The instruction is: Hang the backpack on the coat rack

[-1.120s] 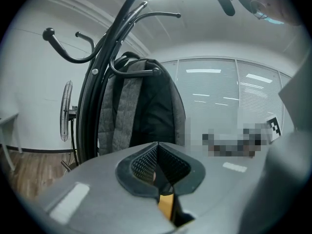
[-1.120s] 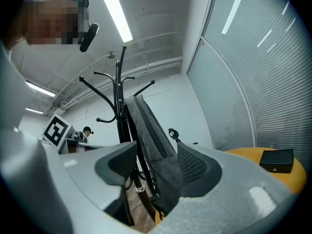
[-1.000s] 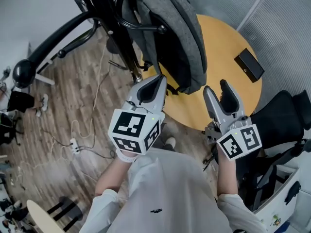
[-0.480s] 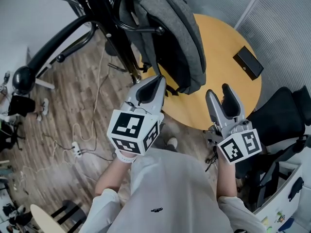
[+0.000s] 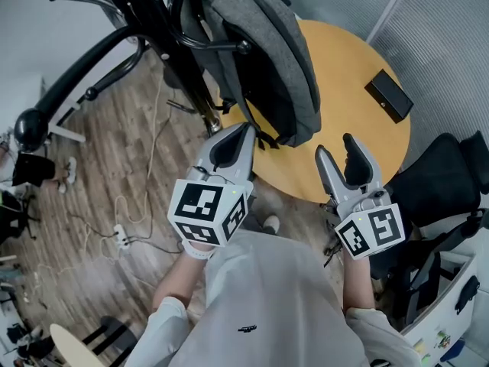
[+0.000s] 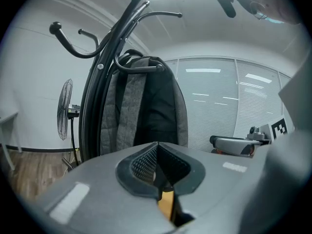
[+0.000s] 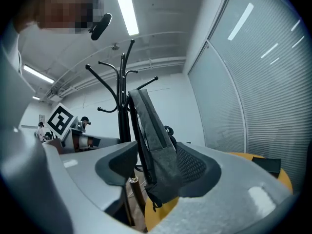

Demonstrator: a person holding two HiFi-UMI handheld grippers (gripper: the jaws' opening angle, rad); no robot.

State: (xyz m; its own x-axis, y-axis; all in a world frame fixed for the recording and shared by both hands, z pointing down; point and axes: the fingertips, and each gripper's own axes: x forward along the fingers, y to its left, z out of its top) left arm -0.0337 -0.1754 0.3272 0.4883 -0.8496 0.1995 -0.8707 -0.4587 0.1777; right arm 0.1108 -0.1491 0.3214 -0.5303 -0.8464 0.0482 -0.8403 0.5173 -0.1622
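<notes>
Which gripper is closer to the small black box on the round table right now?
Right. The right gripper hovers at the table's near edge, the black box beyond it. The left gripper is farther off, beside the backpack's lower end.

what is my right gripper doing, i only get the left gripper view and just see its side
Observer: The right gripper is open and empty. The backpack only shows through the gap between its jaws, apart from them.
Operator: where does the bag's bottom end up
Observer: In the head view it hangs over the near edge of the round table, beside the coat rack.
Operator: anything on that table
Observer: One small black box, near the table's far right edge, well clear of the backpack.
</notes>
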